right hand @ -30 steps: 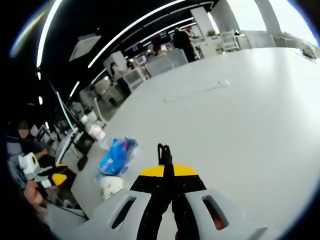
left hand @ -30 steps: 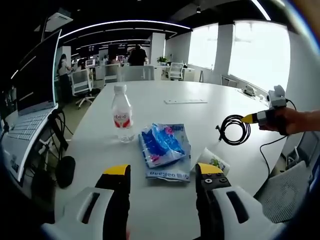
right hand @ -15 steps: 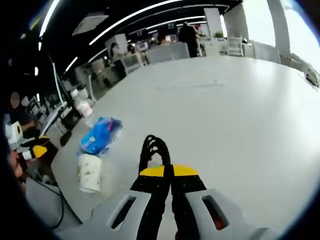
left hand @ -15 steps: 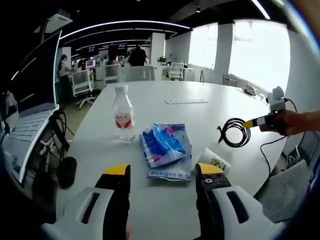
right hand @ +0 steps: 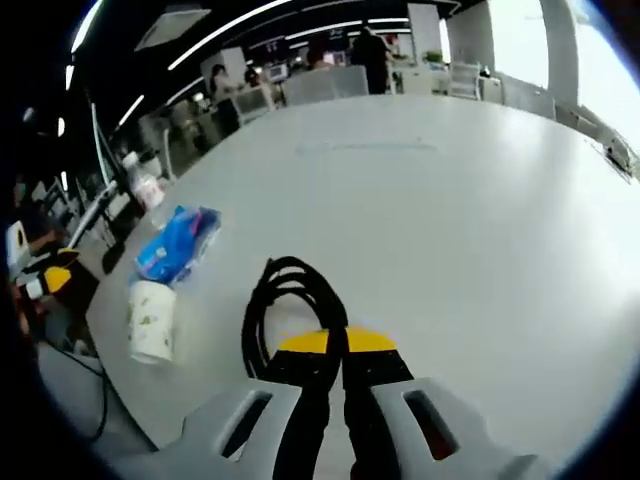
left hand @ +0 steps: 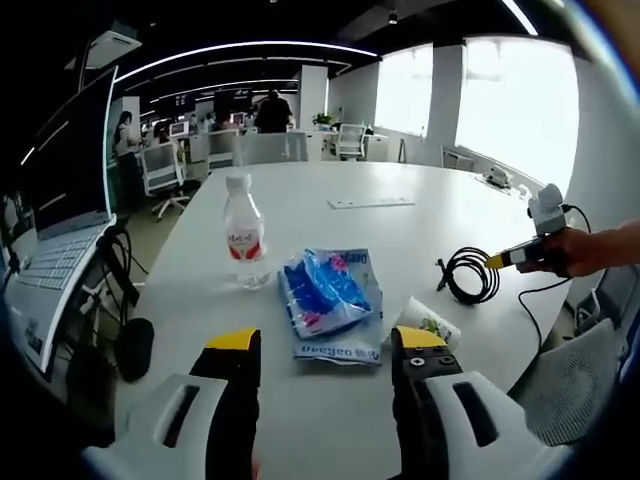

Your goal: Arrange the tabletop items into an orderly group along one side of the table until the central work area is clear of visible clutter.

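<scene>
your left tongs (left hand: 325, 350) hang open above the near edge of the white worktop (left hand: 330, 225), jaws well apart and holding nothing. just past them lies the blue wipes packet (left hand: 330, 295), flat on the worktop, and beside its right corner the small paper roll (left hand: 430, 322) lies on its side. the water bottle (left hand: 244, 230) stands upright to the left of the packet, a little farther off. a laptop (left hand: 55, 210) sits open off the left edge.

your right tongs (right hand: 333, 345) are closed on the coiled black cable (right hand: 285, 300), jaws pinched together on the near side of the loop, with the coil spreading forward over the worktop. in the left gripper view that same cable (left hand: 470, 275) shows at the right side of the worktop, gripped by the tongs in your right hand (left hand: 580, 250). in the right gripper view the packet (right hand: 175, 240), roll (right hand: 150, 320) and bottle (right hand: 145, 185) sit in a line off to the left.
</scene>
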A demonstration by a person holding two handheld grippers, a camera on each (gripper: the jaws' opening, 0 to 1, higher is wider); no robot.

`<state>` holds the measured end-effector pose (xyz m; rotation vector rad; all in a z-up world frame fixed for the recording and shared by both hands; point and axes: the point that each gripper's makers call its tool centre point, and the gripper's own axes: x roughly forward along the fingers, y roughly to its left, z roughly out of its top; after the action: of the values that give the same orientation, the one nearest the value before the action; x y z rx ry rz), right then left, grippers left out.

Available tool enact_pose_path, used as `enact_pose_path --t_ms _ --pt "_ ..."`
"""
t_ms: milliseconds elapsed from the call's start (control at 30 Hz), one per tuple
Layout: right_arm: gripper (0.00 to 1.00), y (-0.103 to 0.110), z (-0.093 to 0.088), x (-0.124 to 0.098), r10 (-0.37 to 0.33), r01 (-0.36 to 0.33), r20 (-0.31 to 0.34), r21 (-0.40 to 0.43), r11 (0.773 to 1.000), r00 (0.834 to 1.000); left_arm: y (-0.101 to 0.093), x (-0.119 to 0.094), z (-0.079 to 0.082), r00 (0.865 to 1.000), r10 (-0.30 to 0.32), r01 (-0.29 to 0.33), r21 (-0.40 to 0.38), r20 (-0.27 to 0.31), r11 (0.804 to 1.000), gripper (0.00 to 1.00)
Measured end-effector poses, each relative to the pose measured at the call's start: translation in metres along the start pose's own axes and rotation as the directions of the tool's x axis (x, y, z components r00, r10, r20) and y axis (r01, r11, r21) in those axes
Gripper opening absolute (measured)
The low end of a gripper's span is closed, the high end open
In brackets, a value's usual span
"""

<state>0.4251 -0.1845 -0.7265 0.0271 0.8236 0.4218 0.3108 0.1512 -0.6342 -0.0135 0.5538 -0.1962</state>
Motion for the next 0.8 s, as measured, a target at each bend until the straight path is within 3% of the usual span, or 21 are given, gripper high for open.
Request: enact_pose_path --t_ms 800 --pt "0.01 -0.007 -0.008 0.013 -0.015 0.014 -0.059 -0.029 0.999 0.998 0.002 0.002 0.006 1.000 0.012 -0.012 0.002 -0.001 1.000 0.52"
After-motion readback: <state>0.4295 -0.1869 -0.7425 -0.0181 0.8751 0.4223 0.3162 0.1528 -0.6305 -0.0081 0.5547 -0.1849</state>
